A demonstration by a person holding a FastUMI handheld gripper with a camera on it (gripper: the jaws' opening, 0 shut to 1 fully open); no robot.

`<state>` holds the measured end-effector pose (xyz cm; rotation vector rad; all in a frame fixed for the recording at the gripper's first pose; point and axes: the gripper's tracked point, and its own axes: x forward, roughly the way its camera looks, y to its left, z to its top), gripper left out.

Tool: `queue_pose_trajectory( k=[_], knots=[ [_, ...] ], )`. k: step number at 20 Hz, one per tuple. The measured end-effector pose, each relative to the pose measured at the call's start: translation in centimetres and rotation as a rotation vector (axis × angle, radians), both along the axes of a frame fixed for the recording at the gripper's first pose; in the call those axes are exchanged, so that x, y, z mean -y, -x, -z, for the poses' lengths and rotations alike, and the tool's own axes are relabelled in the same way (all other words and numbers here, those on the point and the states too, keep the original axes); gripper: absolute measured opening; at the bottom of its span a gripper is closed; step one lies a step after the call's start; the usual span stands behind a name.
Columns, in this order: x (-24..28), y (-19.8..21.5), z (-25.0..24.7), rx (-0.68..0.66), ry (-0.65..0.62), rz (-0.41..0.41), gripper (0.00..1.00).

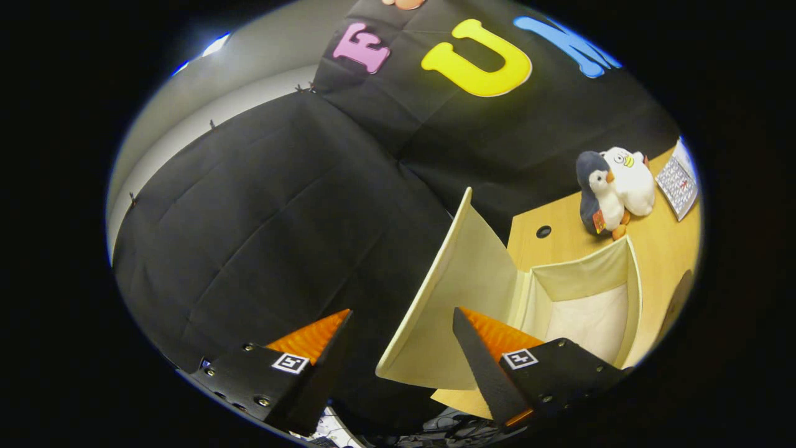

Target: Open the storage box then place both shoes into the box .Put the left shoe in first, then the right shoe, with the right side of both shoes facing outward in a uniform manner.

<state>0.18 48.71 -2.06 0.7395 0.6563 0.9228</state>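
The tool (403, 323) is hovering with its fingers spread apart and gripping nothing, while the cream fabric storage box (584, 283) is sitting open on the wooden worktop (659, 242) just ahead, its lid (454, 292) standing raised between the fingers.

You have a light wooden table (659, 249) with a small round hole (543, 231) in its top. Two plush penguins (612, 190) sit together against the black cloth wall (280, 218), a patterned card (679, 182) just beside them.
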Motion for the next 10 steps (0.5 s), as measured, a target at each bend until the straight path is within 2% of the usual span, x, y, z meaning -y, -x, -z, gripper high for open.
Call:
queue_pose_trajectory(
  k=[5, 10],
  knots=[
    [-0.5, 0.8, -0.8, 0.078, 0.023, -0.071, 0.97],
    [2.7, -0.1, 0.1, 0.131, 0.086, -0.022, 0.97]
  ],
)
